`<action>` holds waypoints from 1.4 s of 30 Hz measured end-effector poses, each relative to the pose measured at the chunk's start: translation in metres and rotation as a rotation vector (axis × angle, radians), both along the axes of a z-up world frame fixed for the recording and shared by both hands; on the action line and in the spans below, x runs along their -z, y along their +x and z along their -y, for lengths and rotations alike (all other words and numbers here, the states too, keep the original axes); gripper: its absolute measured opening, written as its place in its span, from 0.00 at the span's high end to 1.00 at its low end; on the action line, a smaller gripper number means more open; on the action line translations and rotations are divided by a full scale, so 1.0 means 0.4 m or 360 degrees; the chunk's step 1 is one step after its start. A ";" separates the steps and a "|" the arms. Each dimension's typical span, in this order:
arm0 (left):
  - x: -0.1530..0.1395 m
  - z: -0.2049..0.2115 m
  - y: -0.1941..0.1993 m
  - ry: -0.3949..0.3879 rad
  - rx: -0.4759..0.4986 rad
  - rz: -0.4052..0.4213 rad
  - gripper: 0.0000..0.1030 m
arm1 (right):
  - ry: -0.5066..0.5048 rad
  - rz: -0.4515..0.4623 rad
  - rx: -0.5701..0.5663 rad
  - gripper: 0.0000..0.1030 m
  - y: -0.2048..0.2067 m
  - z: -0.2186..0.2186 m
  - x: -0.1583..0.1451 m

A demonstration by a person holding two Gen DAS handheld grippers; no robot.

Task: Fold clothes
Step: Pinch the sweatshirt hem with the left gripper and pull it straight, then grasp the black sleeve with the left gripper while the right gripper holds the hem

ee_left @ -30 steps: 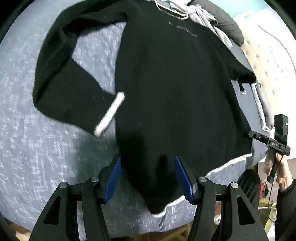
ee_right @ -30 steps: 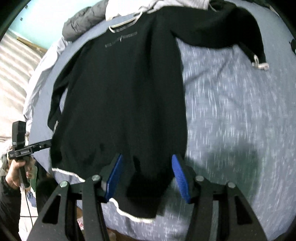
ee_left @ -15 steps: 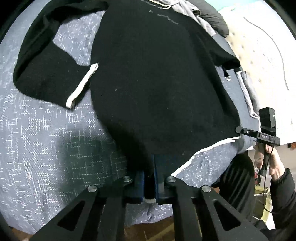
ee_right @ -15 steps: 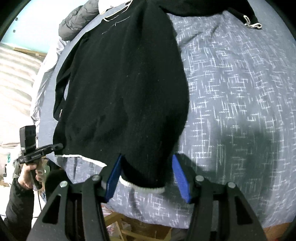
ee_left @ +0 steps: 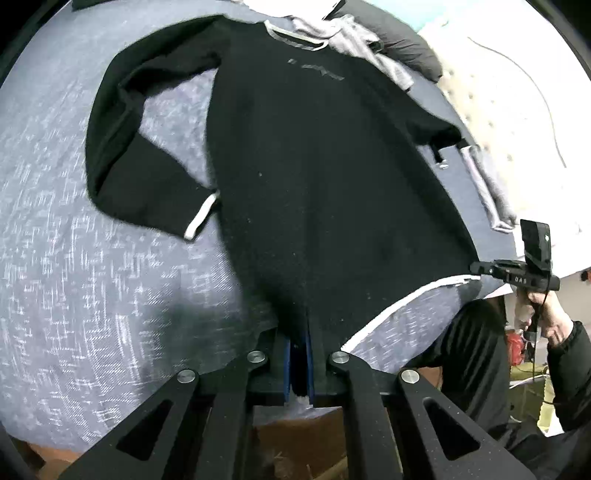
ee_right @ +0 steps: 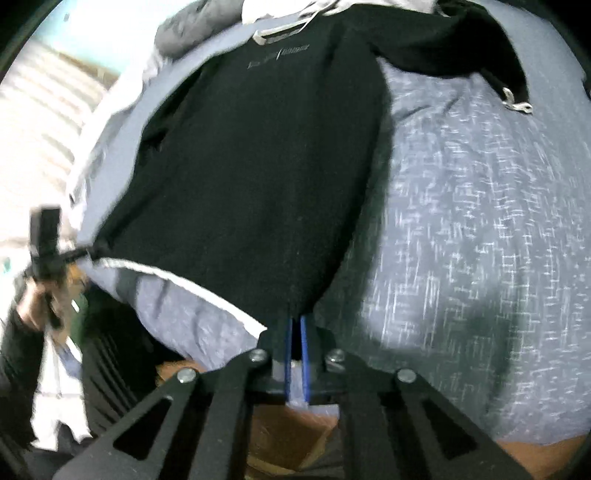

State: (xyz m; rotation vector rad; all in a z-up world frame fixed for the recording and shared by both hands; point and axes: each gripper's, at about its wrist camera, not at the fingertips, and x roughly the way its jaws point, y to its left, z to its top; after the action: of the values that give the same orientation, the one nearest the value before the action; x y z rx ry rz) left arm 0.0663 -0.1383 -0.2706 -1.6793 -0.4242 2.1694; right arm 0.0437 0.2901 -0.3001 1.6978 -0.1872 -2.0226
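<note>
A black sweater (ee_left: 314, 166) with a white-edged hem (ee_left: 399, 302) lies spread front-up on the bed. My left gripper (ee_left: 299, 332) is shut on one corner of the hem, black cloth pinched between its blue pads. The other hem corner sits between the closing jaws of my right gripper (ee_right: 295, 321), whose pads press on the sweater (ee_right: 258, 166). One sleeve lies bent, its white cuff (ee_left: 199, 221) beside the body. The other sleeve (ee_right: 461, 48) stretches across the top. Each gripper shows at the edge of the other's view.
A grey-blue patterned bedspread (ee_left: 92, 295) covers the bed. Grey clothes (ee_left: 351, 33) and a dark jacket (ee_left: 402, 48) are piled past the collar. A cream tufted surface (ee_left: 517, 129) lies to the right. A hand (ee_left: 550, 314) holds the right gripper; brown floor shows below the bed edge.
Both grippers went from open around the hem corners to shut on them, the left first, the right only now. Both have moved a little, pulling the hem with them.
</note>
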 end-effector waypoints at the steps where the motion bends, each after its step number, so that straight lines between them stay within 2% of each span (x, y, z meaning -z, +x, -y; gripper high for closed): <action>1: 0.014 0.002 0.002 -0.0001 -0.0007 0.0021 0.95 | 0.0045 0.0016 -0.0032 0.97 0.004 0.015 0.014; 3: 0.038 0.000 0.003 0.0004 -0.0017 0.0056 0.94 | 0.0042 0.0118 -0.0024 0.97 0.000 0.015 0.059; 5: 0.054 -0.002 0.001 0.0033 -0.0034 0.0083 0.94 | -0.0012 0.0162 0.0051 0.93 -0.010 -0.006 0.073; 7: 0.065 -0.004 -0.003 0.0073 -0.0036 0.0117 0.92 | -0.0048 0.0149 0.0149 0.82 -0.016 -0.026 0.067; 8: 0.067 -0.004 -0.003 0.0071 -0.0033 0.0127 0.86 | -0.0064 0.0135 0.0196 0.68 -0.019 -0.039 0.061; 9: 0.070 -0.005 -0.003 0.0068 -0.0033 0.0137 0.81 | -0.0061 0.0114 0.0242 0.57 -0.023 -0.050 0.056; 11: 0.078 -0.011 -0.004 0.0063 -0.0043 0.0154 0.53 | -0.0085 0.0107 0.0290 0.56 -0.030 -0.057 0.059; 12: 0.083 -0.009 -0.003 0.0084 -0.0050 0.0164 0.53 | -0.0102 0.0115 0.0307 0.56 -0.033 -0.058 0.064; 18: 0.113 -0.012 -0.009 0.0110 -0.0102 0.0189 0.54 | -0.0221 0.0203 0.0330 0.56 -0.028 -0.039 0.112; 21: 0.114 -0.016 -0.015 0.0096 -0.0103 0.0175 0.56 | -0.0231 0.0207 0.0424 0.56 -0.028 -0.070 0.117; 22: 0.114 -0.017 -0.017 0.0093 -0.0100 0.0170 0.65 | -0.0211 0.0199 0.0450 0.56 -0.026 -0.082 0.114; 23: 0.113 -0.019 -0.019 0.0082 -0.0092 0.0165 0.79 | -0.0190 0.0191 0.0475 0.56 -0.024 -0.093 0.111; 25: 0.110 -0.024 -0.022 0.0066 -0.0074 0.0153 0.88 | -0.0166 0.0186 0.0487 0.56 -0.017 -0.096 0.106; 27: 0.105 -0.028 -0.024 0.0054 -0.0057 0.0139 0.92 | -0.0161 0.0193 0.0456 0.56 -0.008 -0.079 0.103; 33: 0.089 -0.001 -0.009 0.0036 -0.0085 0.0108 0.94 | -0.0225 0.0246 0.0381 0.56 -0.001 -0.009 0.122; 38: 0.099 0.028 0.000 0.0042 -0.0093 0.0122 0.94 | -0.0323 0.0237 0.0475 0.56 0.000 -0.060 0.119; 42: 0.097 0.017 -0.003 0.0033 -0.0081 0.0117 0.94 | -0.0258 0.0261 0.0510 0.56 -0.003 -0.076 0.130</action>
State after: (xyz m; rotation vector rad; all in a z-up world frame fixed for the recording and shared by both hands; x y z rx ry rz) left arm 0.0652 -0.1451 -0.3092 -1.7596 -0.5127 2.1364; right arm 0.0424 0.3203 -0.3522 1.8202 -0.7001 -2.0192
